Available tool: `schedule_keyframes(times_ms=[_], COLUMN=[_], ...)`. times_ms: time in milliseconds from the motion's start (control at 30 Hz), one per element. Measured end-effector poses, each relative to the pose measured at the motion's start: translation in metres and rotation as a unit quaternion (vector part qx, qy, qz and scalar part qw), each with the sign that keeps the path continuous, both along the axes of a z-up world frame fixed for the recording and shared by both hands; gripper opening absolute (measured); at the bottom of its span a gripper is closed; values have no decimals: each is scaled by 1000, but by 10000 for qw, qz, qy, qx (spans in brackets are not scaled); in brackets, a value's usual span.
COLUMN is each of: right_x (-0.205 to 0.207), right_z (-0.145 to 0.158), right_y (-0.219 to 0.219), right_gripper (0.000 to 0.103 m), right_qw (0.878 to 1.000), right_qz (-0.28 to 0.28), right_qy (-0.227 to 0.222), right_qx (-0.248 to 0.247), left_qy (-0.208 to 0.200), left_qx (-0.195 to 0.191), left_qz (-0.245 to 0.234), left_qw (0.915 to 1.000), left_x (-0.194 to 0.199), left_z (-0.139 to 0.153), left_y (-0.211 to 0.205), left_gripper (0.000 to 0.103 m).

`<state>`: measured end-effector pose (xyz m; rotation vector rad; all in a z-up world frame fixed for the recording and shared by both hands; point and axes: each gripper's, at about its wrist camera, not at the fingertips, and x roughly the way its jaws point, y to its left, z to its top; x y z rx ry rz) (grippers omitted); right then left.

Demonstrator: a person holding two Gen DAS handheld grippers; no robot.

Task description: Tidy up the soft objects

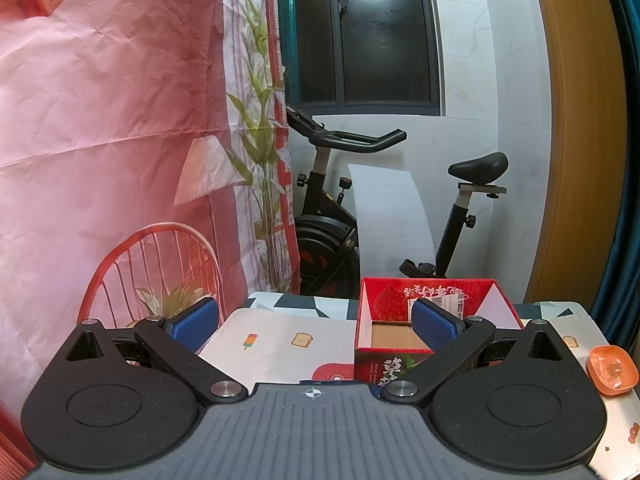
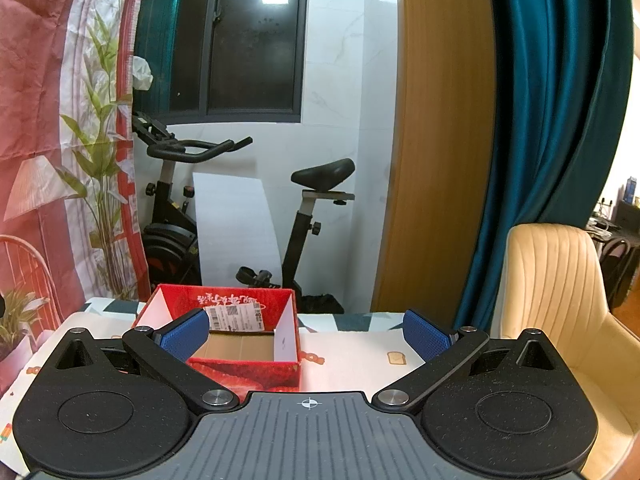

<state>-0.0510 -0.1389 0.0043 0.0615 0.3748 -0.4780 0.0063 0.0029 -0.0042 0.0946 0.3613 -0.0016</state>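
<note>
Both sets of tongs are spread wide apart right now, nothing between the blue pads on either one. My left tongs (image 1: 314,326) hang over the tabletop (image 1: 280,344), which has a cloth printed with little popsicles and toast slices. The red box (image 1: 400,354) with the strawberry print sits just ahead and a bit right of center in the left view, top open, bare cardboard floor showing and a white barcode label stuck on the inside of the far wall. The right-hand pad overlaps the box opening in that view, but I can't tell if it's actually over it or just in front.

My right tongs (image 2: 306,336) see the same red box (image 2: 240,372) ahead and to the left, with the left pad crossing its near corner.

Off to the right in the left view there's a small orange dish (image 1: 612,368) lying on the cloth, well apart from the box. As for soft stuff, I can't see any in either view; the box looks empty inside.

Behind the tabletop: an exercise bike (image 2: 180,216), teal curtain (image 2: 560,120), and a cream chair (image 2: 560,288).
</note>
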Motion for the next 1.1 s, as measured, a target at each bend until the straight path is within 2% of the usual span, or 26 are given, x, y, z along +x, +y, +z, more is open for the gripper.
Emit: schedule_keyframes(times_ms=[833,1100], right_x=[0,2], right_z=[0,1], right_y=[0,-2], right_gripper=[103,103], right_qw=[10000,9997], right_qz=[6,176], right_qy=[-13,-110], right_qx=[9,128], left_qy=[-7,-6], left_qx=[6,37], left_qz=[19,38], left_qw=[10000,10000], left_x=[-1,2], left_z=[0,-2], left_y=[-1,-2], left_gripper=[103,103])
